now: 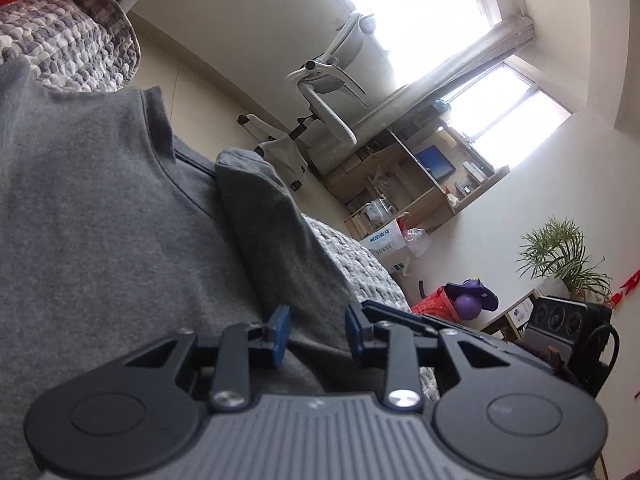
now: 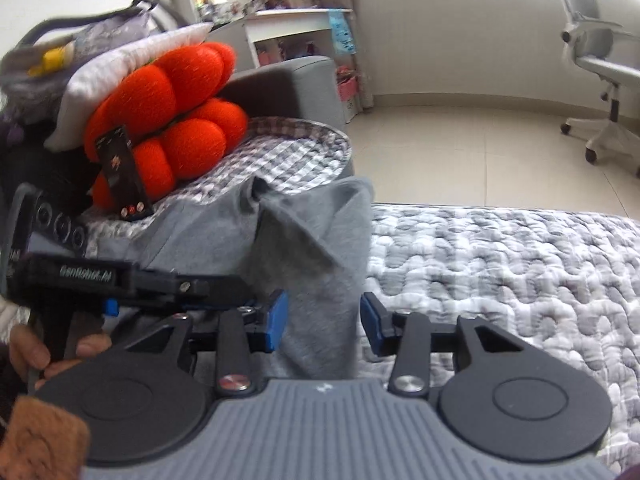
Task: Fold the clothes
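Observation:
A grey garment (image 1: 100, 220) lies on the quilted bed cover (image 2: 500, 272). One fold of it (image 2: 316, 264) stands raised between the two grippers. In the left wrist view my left gripper (image 1: 318, 332) has its blue pads (image 1: 280, 332) pressed on a bunch of this grey cloth. Its black body (image 2: 80, 276) shows at the left of the right wrist view, held by a hand (image 2: 28, 356). My right gripper (image 2: 324, 326) straddles the same fold. Its left pad touches the cloth, while the right pad (image 2: 372, 328) stands a little clear of it.
Orange cushions (image 2: 168, 120) and a black box (image 2: 124, 172) sit at the head of the bed, with a white pillow behind. A white office chair (image 2: 600, 80) stands on the tiled floor. A wooden shelf desk (image 1: 420, 184) and a potted plant (image 1: 560, 256) line the wall.

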`<state>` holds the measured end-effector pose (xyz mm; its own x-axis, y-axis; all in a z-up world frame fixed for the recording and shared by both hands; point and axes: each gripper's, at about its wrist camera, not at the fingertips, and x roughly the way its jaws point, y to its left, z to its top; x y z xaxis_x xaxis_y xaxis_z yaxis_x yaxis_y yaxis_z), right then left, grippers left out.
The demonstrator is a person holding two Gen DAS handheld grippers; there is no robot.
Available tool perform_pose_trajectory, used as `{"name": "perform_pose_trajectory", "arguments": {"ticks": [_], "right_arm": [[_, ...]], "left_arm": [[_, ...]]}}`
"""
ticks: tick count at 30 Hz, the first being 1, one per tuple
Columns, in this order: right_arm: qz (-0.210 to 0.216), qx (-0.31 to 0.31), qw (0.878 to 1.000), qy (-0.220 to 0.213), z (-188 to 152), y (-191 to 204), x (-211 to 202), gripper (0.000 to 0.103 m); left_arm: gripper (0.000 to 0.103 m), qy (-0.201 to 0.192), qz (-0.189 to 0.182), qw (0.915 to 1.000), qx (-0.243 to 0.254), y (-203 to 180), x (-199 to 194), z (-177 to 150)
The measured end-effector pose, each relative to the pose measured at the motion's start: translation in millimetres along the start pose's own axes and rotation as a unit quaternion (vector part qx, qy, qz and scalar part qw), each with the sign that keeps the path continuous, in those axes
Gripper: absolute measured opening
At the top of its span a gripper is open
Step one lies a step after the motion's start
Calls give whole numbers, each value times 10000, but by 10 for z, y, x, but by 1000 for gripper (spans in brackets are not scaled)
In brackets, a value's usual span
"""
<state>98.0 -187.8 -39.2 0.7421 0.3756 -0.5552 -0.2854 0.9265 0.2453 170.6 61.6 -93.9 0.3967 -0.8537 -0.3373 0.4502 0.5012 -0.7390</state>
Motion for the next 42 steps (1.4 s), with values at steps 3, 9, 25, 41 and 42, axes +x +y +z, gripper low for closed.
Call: {"name": "perform_pose_trajectory", "arguments": {"ticks": [3,9,25,41,42], "right_arm": [[-85,374,9992,-120,13,-186,-39,45],[166,795,9967,-57,-29,-358,59,45],[-468,-368,9982,-91,26,7,-17,4],[-36,863,9963,20,19,-370,-59,37],[-14,854,9963,45,7,-346,-32,37]], "left_arm": [[31,3,36,10000,44,-20,5,-11],[31,10,31,10000,35,-20,8,-14],[44,-64,-182,9998,39,-12,-39,-3],[46,-32,-145,9998,112,-36,-6,1],[46,-31,-145,9998,115,-34,-7,0]]}}
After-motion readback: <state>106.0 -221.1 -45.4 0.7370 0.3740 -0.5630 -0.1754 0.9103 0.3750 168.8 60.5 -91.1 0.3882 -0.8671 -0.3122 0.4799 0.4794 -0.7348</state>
